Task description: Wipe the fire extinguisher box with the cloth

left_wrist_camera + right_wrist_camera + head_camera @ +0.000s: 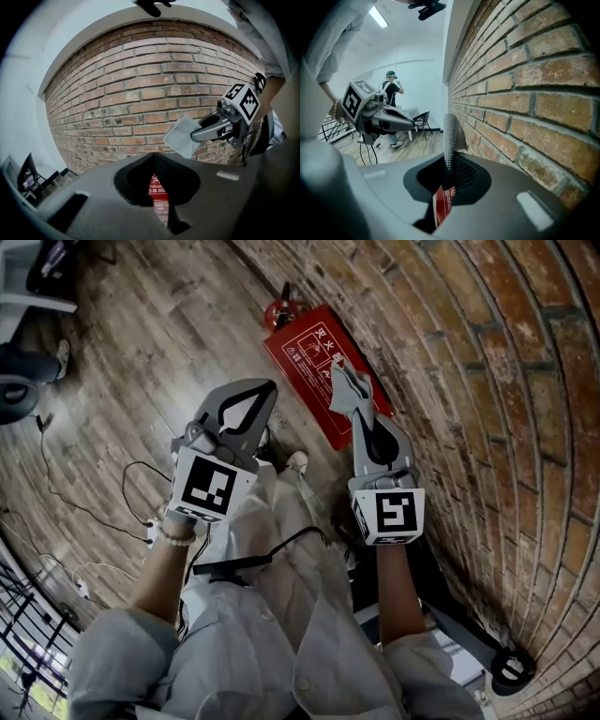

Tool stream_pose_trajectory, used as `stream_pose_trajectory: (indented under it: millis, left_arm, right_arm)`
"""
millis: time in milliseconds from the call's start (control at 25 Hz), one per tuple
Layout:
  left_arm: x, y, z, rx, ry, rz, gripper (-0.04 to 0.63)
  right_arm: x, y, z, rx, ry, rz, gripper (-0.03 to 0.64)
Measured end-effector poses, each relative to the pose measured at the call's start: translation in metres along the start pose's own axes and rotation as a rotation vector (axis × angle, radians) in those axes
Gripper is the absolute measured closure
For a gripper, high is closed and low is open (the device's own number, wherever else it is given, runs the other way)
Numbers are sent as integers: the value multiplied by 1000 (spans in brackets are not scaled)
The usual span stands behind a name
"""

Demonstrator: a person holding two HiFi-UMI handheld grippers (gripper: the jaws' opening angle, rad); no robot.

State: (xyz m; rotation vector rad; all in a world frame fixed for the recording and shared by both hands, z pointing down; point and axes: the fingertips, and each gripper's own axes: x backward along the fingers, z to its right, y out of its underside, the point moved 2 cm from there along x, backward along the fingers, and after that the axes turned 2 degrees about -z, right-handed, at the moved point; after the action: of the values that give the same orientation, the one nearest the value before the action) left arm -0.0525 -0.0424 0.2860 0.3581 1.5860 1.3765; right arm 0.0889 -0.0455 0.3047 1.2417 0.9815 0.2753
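Head view has the red box (314,367) lying flat on the plank floor (159,343), along the foot of the brick wall (487,381), with white print on its upper face. A red extinguisher (286,307) stands just beside the box's far end. The grey cloth (347,390) shows over the box's wall-side edge from this angle; whether it touches the box cannot be told here.

The right gripper (356,416) has its tongs closed on the cloth, which sticks out past the tips. In the right gripper view the cloth (450,136) stands edge-on, pinched between the two jaws, and a strip of the box (443,204) shows through the gap below it, with the wall (525,93) close on the right.

The left gripper (268,390) is beside it, further from the wall, tongs narrow with the tips together and nothing between them. In the left gripper view only a thin slit is left at its own jaws (159,187), through which the box (157,185) shows. That view also shows the right gripper (197,136) holding the cloth (182,136) up in front of the bricks (140,84).

Cables (56,474) trail over the floor at the left. Far back in the right gripper view a person (391,89) stands near a dark chair (423,119).
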Motion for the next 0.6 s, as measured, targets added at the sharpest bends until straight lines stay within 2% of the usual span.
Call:
stream_pose_trajectory:
  millis: [200,600]
  left_arm:
    - [-14,31,-27,60,-32,-30,598]
    - [-50,69,-49,69,26,-40,597]
  right_arm:
    - [-37,14,1,5,-25,-39,597]
    - [-132,30,-4,-13,-36,-57,597]
